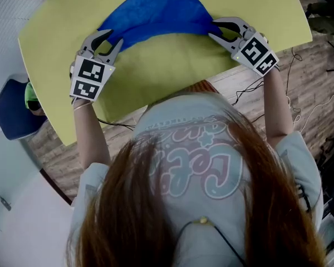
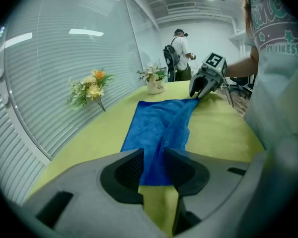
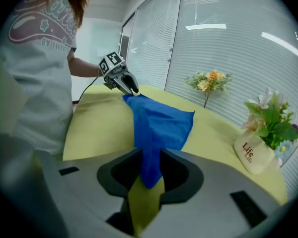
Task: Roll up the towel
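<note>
Here, the yellow bench [image 1: 172, 71] carried a blue towel [image 1: 156, 7], flat at its far side and bunched into a ridge between the two claws. Left claw [image 2: 153, 157]: narrowly spread, one near towel corner in the gap. Right claw [image 3: 149, 152]: spread wider, the other corner hanging loose between its pads. A white flower pot [image 3: 253, 155] stood well apart from the towel.
</note>
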Demonstrator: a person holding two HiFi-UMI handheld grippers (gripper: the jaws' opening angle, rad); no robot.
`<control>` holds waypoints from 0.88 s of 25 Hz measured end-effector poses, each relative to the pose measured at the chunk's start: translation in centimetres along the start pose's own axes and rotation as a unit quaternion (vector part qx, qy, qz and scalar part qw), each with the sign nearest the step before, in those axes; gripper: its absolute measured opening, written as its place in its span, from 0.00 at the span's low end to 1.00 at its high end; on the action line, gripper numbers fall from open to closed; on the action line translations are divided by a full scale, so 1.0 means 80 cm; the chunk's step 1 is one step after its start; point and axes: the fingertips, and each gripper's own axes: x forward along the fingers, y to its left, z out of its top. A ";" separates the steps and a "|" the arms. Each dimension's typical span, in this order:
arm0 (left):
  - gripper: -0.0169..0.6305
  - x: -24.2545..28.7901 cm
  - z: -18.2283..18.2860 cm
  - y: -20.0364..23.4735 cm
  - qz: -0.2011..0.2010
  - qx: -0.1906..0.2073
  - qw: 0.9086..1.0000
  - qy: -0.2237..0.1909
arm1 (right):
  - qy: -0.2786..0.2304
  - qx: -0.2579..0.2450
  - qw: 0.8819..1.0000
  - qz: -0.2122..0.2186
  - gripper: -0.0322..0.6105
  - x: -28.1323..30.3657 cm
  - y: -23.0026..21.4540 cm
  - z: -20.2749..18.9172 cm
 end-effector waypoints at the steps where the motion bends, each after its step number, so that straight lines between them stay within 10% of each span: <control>1: 0.20 0.000 0.001 0.000 0.001 0.003 1.000 0.000 | 0.008 -0.004 1.000 0.004 0.23 0.000 0.002 -0.005; 6: 0.20 0.003 0.003 -0.004 -0.004 0.016 1.000 -0.002 | 0.028 -0.013 0.999 0.025 0.09 -0.003 0.006 -0.019; 16: 0.26 -0.006 0.005 -0.014 -0.076 -0.029 0.996 -0.038 | 0.037 0.023 0.996 0.078 0.08 -0.016 -0.018 -0.033; 22: 0.26 -0.015 -0.022 -0.004 -0.043 -0.007 0.999 0.001 | 0.055 0.007 0.997 0.047 0.13 -0.014 -0.024 -0.039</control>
